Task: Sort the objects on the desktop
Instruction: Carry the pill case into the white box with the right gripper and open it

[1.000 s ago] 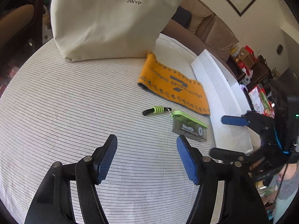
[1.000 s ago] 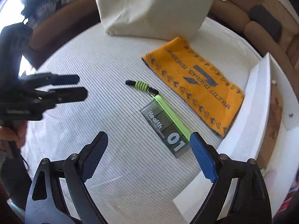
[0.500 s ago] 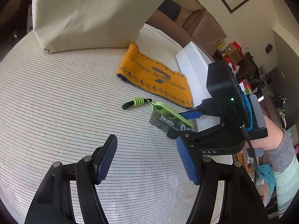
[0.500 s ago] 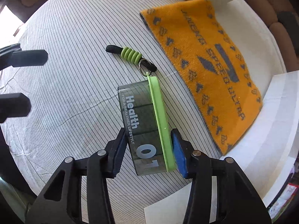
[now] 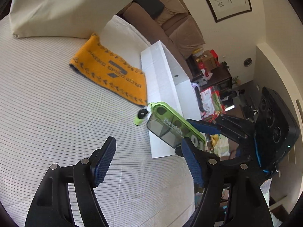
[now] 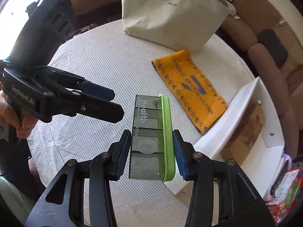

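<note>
A smoky-grey pill box (image 6: 149, 143) with a lime-green lid, printed "Health 01", hangs above the striped tablecloth (image 6: 98, 64). My right gripper (image 6: 151, 132) is shut on its two long sides, blue pads pressed against it. The left wrist view has the same box (image 5: 170, 124) in the air beside the white carton, its short green-and-black strap (image 5: 140, 116) dangling from one end. My left gripper (image 5: 148, 140) points at the box from the left, its jaws opening with nothing between them. From the right wrist it shows as the left gripper (image 6: 117, 105) in a person's hand.
An orange towel (image 6: 193, 92) lies flat behind the box. A cream fabric bag (image 6: 170, 13) stands at the table's far side. An open white carton (image 6: 246, 117) sits at the right edge. A sofa (image 5: 180, 28) and cluttered shelves lie beyond the table.
My right gripper came down, closed on the pill box and lifted it off the cloth toward the white carton. The left gripper swung right and rose a little.
</note>
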